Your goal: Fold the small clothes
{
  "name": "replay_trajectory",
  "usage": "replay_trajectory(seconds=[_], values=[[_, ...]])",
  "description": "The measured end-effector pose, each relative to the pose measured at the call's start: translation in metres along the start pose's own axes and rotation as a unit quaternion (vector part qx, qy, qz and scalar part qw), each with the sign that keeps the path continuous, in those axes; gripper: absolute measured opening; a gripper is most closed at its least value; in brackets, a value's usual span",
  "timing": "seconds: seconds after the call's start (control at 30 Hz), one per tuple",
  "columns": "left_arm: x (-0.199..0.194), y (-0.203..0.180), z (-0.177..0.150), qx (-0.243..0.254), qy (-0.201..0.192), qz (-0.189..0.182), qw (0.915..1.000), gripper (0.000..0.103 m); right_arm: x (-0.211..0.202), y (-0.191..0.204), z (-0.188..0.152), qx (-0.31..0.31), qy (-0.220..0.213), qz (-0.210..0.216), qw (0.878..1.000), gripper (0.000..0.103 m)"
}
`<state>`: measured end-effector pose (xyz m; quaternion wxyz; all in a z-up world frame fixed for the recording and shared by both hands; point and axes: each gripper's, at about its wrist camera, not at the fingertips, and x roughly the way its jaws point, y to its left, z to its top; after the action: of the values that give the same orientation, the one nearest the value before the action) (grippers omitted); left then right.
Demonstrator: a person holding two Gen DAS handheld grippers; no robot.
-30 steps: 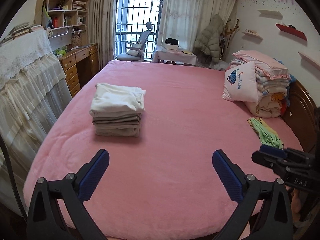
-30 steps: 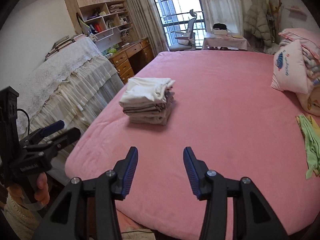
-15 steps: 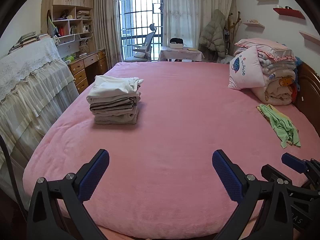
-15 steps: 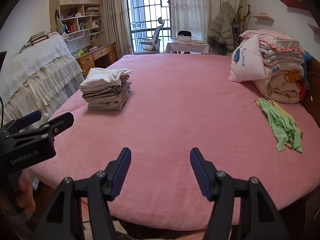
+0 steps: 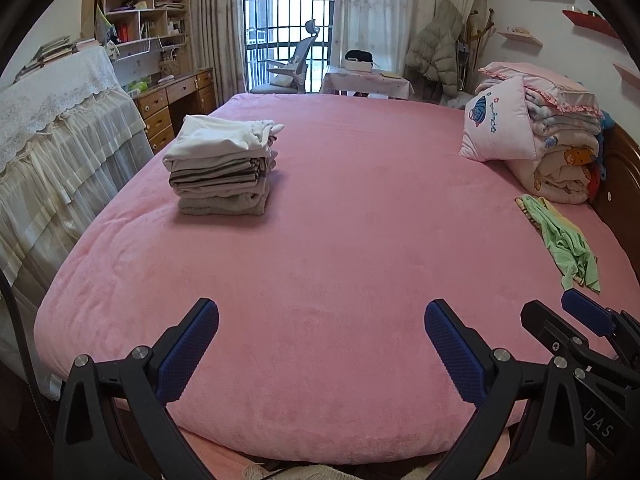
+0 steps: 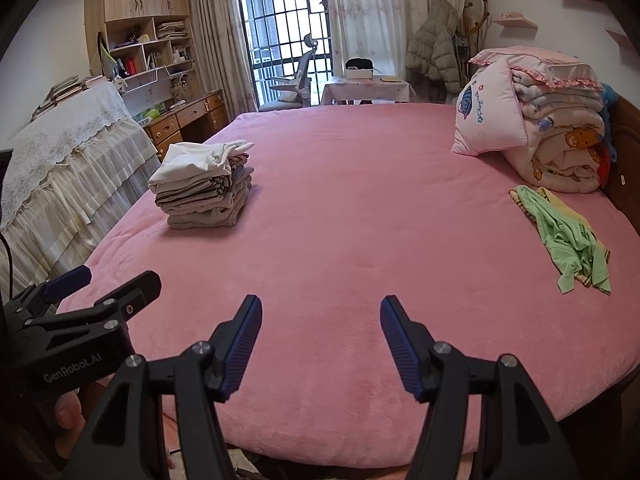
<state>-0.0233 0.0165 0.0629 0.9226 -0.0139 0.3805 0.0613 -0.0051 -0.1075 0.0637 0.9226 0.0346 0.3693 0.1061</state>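
A stack of folded pale clothes (image 5: 222,168) (image 6: 200,184) sits on the left part of the pink bed (image 5: 340,240) (image 6: 360,220). A crumpled green garment (image 5: 564,240) (image 6: 568,240) lies unfolded at the bed's right side, on top of a yellow piece. My left gripper (image 5: 320,312) hovers over the bed's near edge, open wide with nothing between its fingers. My right gripper (image 6: 321,304) hangs beside it, also open and empty. Each gripper appears in the other's view: the right gripper (image 5: 580,320) and the left gripper (image 6: 100,292), held by a hand.
A pink pillow and a pile of folded quilts (image 5: 540,140) stand at the back right against the wooden headboard (image 5: 624,184). A lace-covered cabinet (image 5: 48,140) runs along the bed's left side. A desk, an office chair and a small table stand beyond the bed.
Both grippers have come down toward the bed's near edge, so the bed looks flatter. The right gripper's jaws have spread wider. The clothes have not moved.
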Motion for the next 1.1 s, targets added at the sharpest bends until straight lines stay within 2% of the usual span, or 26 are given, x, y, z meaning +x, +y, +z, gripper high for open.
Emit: replay_trajectory(seconds=[0.27, 1.1], values=[[0.013, -0.002, -0.002, -0.002, 0.021, -0.007, 0.9998, 0.102, 0.007, -0.001, -0.002, 0.001, 0.01, 0.003, 1.0, 0.062], [0.02, 0.002, -0.003, -0.005, 0.033, -0.009, 0.9994, 0.102, 0.021, 0.007, -0.003, -0.004, 0.027, 0.01, 1.0, 0.062]])
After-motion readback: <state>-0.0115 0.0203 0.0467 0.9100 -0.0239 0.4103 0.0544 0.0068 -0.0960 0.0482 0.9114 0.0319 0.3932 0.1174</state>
